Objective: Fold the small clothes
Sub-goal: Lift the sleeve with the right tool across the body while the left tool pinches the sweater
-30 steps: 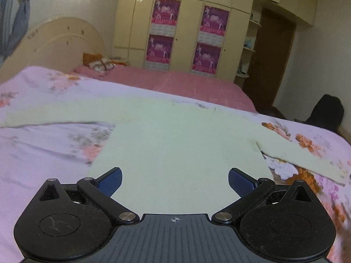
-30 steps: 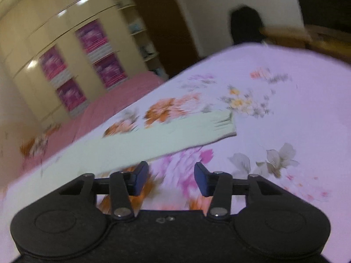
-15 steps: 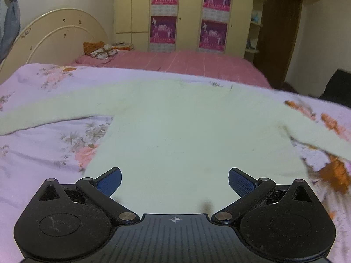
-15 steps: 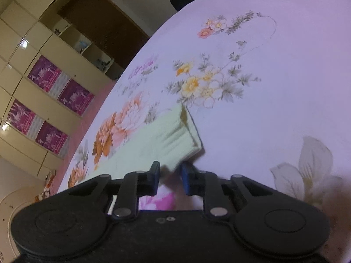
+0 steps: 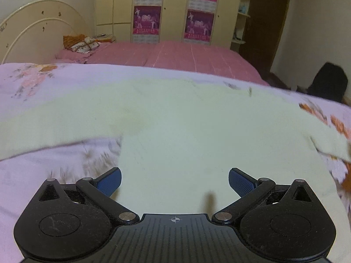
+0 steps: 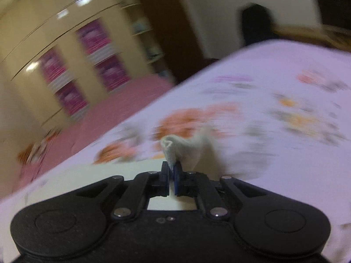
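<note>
A pale green long-sleeved top (image 5: 186,135) lies spread flat on the floral lilac bedspread (image 5: 33,175), its sleeves running off to left and right. My left gripper (image 5: 174,180) hovers over the top's lower body, jaws wide apart with nothing between them. In the blurred right wrist view, my right gripper (image 6: 171,167) is shut on the cuff of the top's sleeve (image 6: 186,149). The bunched cuff sticks up from the pads, lifted off the bedspread (image 6: 285,153).
A second bed with a pink cover (image 5: 175,54) and a small patterned pillow (image 5: 82,43) lies beyond the lilac bedspread. Cream wardrobes with purple posters (image 5: 173,11) line the back wall. A dark chair or bag (image 5: 329,83) stands by the doorway at right.
The right gripper reached the sleeve's cuff, closed on it and lifted it, swinging left. The left gripper slid left and closer over the top, still open.
</note>
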The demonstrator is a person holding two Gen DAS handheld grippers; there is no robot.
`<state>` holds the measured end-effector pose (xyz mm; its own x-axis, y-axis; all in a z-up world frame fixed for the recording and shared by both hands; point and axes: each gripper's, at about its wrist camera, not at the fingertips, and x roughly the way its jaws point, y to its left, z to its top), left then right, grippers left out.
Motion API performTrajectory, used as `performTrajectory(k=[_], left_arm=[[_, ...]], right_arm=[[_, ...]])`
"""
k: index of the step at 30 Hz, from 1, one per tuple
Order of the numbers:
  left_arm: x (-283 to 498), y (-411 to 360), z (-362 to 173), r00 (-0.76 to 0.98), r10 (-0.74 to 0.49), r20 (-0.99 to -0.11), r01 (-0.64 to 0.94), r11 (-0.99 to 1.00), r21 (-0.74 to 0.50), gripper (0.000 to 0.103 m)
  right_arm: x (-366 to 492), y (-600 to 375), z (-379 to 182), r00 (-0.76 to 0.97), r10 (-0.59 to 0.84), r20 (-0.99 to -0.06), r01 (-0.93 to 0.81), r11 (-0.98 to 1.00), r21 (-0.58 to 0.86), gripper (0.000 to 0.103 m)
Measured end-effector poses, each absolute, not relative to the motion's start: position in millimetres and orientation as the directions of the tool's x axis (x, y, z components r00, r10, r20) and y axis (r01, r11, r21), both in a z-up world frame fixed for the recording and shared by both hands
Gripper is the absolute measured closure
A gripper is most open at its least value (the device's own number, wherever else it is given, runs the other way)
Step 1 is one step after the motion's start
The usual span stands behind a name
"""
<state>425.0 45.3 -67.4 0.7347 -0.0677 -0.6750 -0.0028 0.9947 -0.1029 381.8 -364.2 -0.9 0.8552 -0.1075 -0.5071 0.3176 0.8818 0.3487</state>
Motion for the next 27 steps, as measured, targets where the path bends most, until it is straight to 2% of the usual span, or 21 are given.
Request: performTrajectory(k=[3,10,17,20,23,27], left_arm=[[440.6,62.7,-65.3,0.745,-0.100,-0.660,-0.015,0.986,-0.167,0.000],[462.4,92.3,-65.3,0.748,-0.134,-0.651,-0.001,0.979,-0.203,0.000],[467.2,119.1,-75.9,0.733,-0.118,-0.670,-0.030,0.979,-0.204,0.000],[467.5,120.4,-77.6,0.729,-0.135,-0.671,-0.018,0.976,-0.216,0.000],[469.0,112.5,-75.6,0.735,-0.196,-0.649,0.022,0.964,-0.266,0.000],[484.8,81.1,-78.2,0.707,-0.348,-0.615,0.115,0.915,-0.386,0.001]], right_arm=[[404.2,-299.9,5.6,0.871,-0.018,-0.492,0.189,0.935,0.300,0.098],[445.2,-148.6,-3.0,0.839,0.208,-0.503,-0.089,0.964,0.250,0.098],[449.9,-51.8,-25.8,0.762,0.318,-0.564,-0.241,0.948,0.209,0.098],[453.2,-36.4,-34.2,0.749,0.304,-0.588,-0.245,0.953,0.180,0.086],[437.1,-44.8,-20.9,0.792,0.287,-0.539,-0.227,0.958,0.176,0.070],[413.1,-73.8,-9.3,0.831,0.249,-0.497,-0.144,0.960,0.240,0.070]])
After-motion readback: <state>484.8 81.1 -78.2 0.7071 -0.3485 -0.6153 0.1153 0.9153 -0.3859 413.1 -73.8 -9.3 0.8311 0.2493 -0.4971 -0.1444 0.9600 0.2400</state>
